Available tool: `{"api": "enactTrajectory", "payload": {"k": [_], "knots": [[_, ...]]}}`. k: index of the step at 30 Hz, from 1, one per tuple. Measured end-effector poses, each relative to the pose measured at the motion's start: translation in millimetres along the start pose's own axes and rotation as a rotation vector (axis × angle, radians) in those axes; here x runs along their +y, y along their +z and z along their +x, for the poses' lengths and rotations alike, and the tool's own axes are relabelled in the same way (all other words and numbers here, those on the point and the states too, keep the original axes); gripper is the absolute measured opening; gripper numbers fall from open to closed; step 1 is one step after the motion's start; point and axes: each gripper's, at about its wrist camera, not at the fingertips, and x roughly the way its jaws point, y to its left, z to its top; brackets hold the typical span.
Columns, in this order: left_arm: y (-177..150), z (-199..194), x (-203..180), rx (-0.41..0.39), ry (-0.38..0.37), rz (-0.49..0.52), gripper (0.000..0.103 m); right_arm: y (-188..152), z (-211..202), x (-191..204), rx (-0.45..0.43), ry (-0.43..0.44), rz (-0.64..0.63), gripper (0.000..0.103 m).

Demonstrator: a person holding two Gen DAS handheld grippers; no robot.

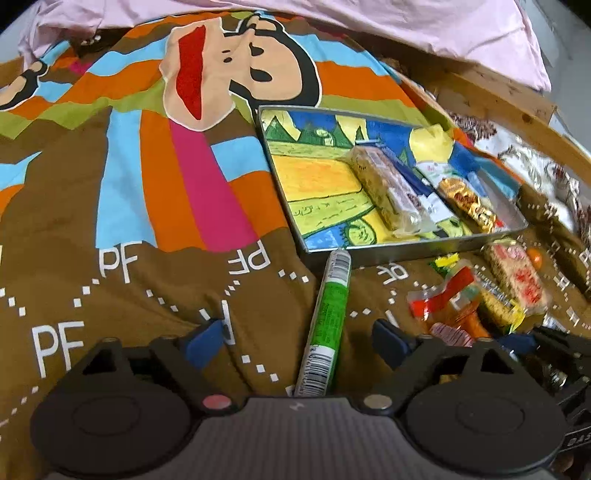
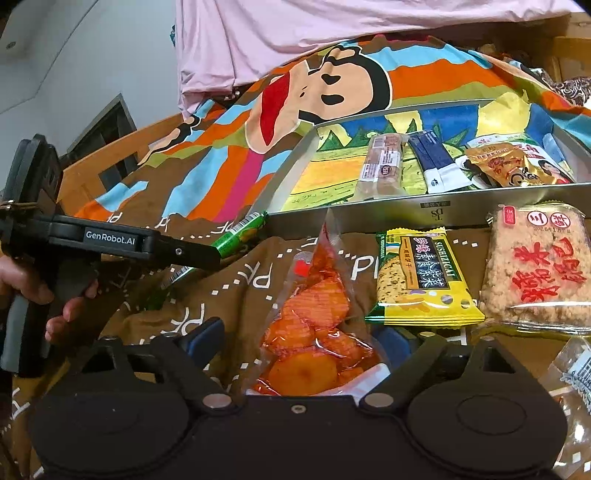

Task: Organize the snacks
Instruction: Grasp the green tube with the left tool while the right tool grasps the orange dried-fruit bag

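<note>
A green stick snack (image 1: pixel 327 314) lies on the cartoon bedspread, between the fingers of my left gripper (image 1: pixel 297 343). Its jaws stand wide and neither pad touches the stick. The stick's far end reaches the rim of a metal tray (image 1: pixel 406 253). In the right wrist view an orange snack pouch (image 2: pixel 314 332) lies between the fingers of my right gripper (image 2: pixel 301 338), which is open, its left pad well clear of the pouch. The tray (image 2: pixel 388 216) holds a grain bar (image 2: pixel 382 162), a blue sachet (image 2: pixel 434 158) and a gold packet (image 2: pixel 509 166).
A yellow seaweed packet (image 2: pixel 417 280) and a rice-cake packet with red characters (image 2: pixel 535 277) lie in front of the tray. My left gripper (image 2: pixel 210 254) and the hand (image 2: pixel 66 306) holding it reach in from the left. A pink sheet (image 1: pixel 406 22) covers the far end of the bed.
</note>
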Motion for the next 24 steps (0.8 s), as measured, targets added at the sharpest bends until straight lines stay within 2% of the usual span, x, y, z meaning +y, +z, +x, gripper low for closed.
{"api": "enactTrajectory", "payload": {"k": [4,8,12,15,16,19,21,24], "knots": [[-0.4,-6.5,-3.5,-0.013,-0.009,0.023,0.075,-1.2,-0.6,1.7,-0.002,0.005,-0.007,0.087],[1.4,-13.1,-11.0,-0.049,-0.001,0.071,0.074,-1.6,-0.2,1.9,-0.003,0.008,-0.007,0.087],[7.1,-20.5,-21.1,-0.120,-0.018,0.149,0.074,-1.9,0.1,1.9,-0.003,0.006,-0.009,0.087],[12.8,-9.5,-23.8,-0.076,-0.031,0.168,0.071,-1.9,1.0,1.3,-0.005,0.006,-0.009,0.087],[14.0,-4.3,-22.1,-0.054,-0.042,0.159,0.064,-2.1,1.0,1.3,-0.006,0.007,-0.008,0.087],[12.8,10.0,-9.0,0.024,-0.072,0.073,0.052,-0.9,4.4,0.4,-0.010,0.006,-0.003,0.087],[8.5,12.8,-0.6,0.048,-0.099,0.011,0.049,-0.7,5.3,0.8,-0.010,0.006,-0.004,0.087],[1.9,11.7,1.9,0.072,-0.124,-0.031,0.036,-0.1,4.9,2.5,-0.011,0.010,-0.011,0.080]]}}
